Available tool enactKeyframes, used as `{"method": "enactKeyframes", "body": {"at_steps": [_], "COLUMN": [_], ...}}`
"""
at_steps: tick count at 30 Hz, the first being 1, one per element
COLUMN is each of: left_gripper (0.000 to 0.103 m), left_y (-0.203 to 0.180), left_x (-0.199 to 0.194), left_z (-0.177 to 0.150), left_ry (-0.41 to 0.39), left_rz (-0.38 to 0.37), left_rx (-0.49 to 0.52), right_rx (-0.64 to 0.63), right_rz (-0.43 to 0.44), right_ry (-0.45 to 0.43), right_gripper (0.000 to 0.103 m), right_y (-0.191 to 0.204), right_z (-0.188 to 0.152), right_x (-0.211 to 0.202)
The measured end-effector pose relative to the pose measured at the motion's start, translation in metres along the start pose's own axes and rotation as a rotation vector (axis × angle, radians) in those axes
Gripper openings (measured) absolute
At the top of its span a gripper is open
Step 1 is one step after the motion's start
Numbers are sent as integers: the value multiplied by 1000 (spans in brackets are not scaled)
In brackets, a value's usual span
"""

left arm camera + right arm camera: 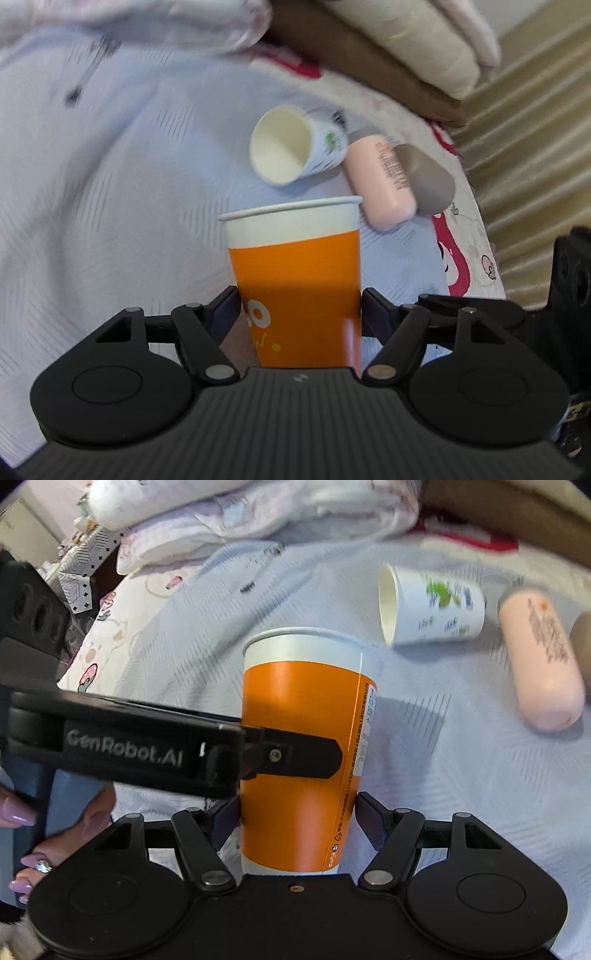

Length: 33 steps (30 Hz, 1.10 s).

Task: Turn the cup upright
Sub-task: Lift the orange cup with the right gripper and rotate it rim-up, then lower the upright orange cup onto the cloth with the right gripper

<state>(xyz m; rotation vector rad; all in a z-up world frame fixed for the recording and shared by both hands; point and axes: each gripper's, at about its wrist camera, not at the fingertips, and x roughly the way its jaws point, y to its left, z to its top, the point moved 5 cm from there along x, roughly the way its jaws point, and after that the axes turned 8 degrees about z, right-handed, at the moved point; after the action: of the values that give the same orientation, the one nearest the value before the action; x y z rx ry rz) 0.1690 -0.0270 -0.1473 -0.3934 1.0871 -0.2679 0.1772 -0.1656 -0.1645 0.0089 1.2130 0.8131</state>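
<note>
An orange paper cup [295, 280] with a white rim band stands upright, mouth up, on a pale blue bedspread. My left gripper [299, 302] is shut on its lower body, a finger on each side. In the right wrist view the same cup [303, 738] sits between my right gripper's [299, 812] fingers, which touch both its sides. The left gripper's finger [291, 755] crosses the cup's front from the left. A white printed paper cup [295, 146] lies on its side behind, also in the right wrist view [432, 605].
A pink bottle [384, 181] with a taupe cap lies beside the white cup, also in the right wrist view [543, 661]. Folded bedding [258, 509] and a pillow [424, 44] lie at the back. The bed's edge [476, 229] drops to a ribbed beige skirt on the right.
</note>
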Motion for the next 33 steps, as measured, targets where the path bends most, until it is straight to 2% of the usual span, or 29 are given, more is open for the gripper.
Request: {"method": "enactKeyframes", "body": {"at_steps": [3, 6, 9, 13, 19, 23, 28, 33], "left_gripper": [71, 71, 70, 70, 70, 70, 70, 70], "left_y": [-11, -16, -22, -29, -38, -42, -46, -44], "left_x": [-10, -16, -21, -24, -24, -18, -16, -15], "left_z": [2, 3, 4, 4, 3, 1, 3, 9], "left_ry": [-59, -86, -121, -157, -233, -266, -286, -323], "left_rz": [1, -8, -12, 13, 51, 46, 40, 29], "left_rx": [59, 81, 109, 159, 245, 287, 295, 272], "right_rx": [-79, -188, -240, -385, -385, -368, -344, -292], "right_rz": [-47, -131, -191, -323, -346, -381, -380, -329], "right_ry": [-63, -130, -193, -284, -390, -413, -459, -493], "right_gripper": [73, 73, 73, 73, 73, 73, 73, 73], "right_y": [8, 18, 22, 28, 21, 14, 1, -6], "right_z": [-2, -9, -14, -22, -22, -19, -14, -8], "right_x": [-8, -12, -15, -13, -7, 0, 1, -2]}}
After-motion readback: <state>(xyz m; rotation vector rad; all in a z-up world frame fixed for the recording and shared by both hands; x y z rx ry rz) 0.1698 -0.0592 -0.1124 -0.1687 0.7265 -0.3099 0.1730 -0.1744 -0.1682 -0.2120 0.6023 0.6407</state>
